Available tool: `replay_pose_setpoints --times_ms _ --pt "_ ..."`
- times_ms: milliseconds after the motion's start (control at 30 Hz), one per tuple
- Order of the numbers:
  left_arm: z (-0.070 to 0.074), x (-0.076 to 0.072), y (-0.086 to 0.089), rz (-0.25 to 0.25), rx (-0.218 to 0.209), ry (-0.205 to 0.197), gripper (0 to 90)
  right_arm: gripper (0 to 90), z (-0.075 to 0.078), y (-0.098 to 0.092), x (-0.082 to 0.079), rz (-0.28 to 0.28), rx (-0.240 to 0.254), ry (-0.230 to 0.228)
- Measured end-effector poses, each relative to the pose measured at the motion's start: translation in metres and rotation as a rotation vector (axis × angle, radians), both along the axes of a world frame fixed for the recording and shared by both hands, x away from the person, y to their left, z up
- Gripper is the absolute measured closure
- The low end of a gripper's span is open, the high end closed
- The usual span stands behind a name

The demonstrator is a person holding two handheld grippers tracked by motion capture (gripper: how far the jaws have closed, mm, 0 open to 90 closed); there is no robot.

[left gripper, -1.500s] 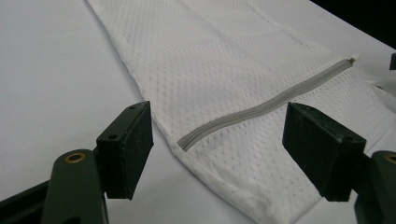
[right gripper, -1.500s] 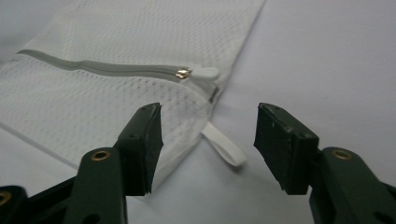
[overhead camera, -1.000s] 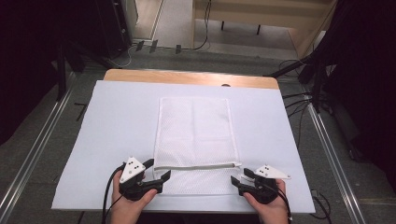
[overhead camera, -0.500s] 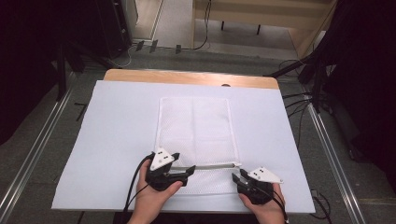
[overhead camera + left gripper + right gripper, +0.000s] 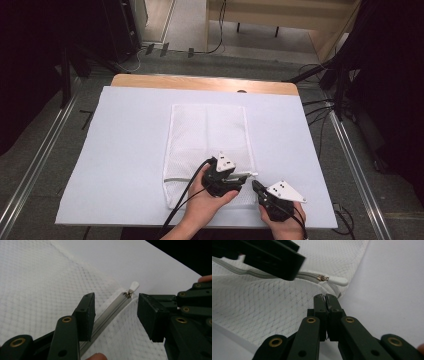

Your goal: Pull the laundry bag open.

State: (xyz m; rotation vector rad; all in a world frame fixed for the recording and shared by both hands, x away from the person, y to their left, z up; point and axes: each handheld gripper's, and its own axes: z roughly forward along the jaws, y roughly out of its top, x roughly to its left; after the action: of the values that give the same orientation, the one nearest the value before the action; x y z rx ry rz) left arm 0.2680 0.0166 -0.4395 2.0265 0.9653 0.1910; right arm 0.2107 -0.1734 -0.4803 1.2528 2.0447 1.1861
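High view shows a white mesh laundry bag (image 5: 207, 145) lying flat on the pale counter (image 5: 125, 150), its zipper (image 5: 200, 176) running across the near end. The zipper reads as closed along its length, with the white pull tab (image 5: 134, 286) sitting at the bag's 3 o'clock end. The left gripper (image 5: 231, 176) hovers over the zipper, jaws spread to either side of the track and clamping nothing. The right gripper (image 5: 255, 186), at 5 o'clock from the tab, has its jaws pressed together on a fold of mesh just below the tab. Judging from this, the bag is braced, but the tab is not yet seized, so the pull along the zipper is left to do.
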Motion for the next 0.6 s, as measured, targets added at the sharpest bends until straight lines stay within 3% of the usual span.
replay_pose_setpoints --times_ms 200,267,367,400,467,533,567,600 --pt "0.004 0.01 -0.016 0.033 -0.018 0.037 41.5 90.0 0.001 0.004 -0.002 0.019 -0.009 -0.013" --pt "0.005 0.015 -0.028 0.04 0.018 0.048 40.3 90.0 0.002 0.005 -0.002 0.024 -0.014 -0.019" --pt "0.005 0.017 -0.036 0.051 0.036 0.054 39.2 90.0 0.003 0.006 -0.003 0.03 -0.015 -0.025" --pt "0.004 0.02 -0.043 0.055 0.069 0.074 38.2 90.0 0.003 0.006 -0.004 0.04 -0.024 -0.025" --pt "0.002 0.021 -0.048 0.053 0.091 0.083 37.7 90.0 0.003 0.007 -0.004 0.042 -0.023 -0.027" --pt "0.001 0.022 -0.049 0.053 0.101 0.084 44.0 90.0 0.003 0.007 -0.004 0.044 -0.026 -0.027" --pt "0.001 0.022 -0.049 0.053 0.101 0.084 50.5 90.0 0.003 0.007 -0.004 0.044 -0.026 -0.027" --pt "0.002 0.024 -0.044 0.047 0.075 0.093 60.8 90.0 0.004 0.006 -0.004 0.047 -0.025 -0.028"
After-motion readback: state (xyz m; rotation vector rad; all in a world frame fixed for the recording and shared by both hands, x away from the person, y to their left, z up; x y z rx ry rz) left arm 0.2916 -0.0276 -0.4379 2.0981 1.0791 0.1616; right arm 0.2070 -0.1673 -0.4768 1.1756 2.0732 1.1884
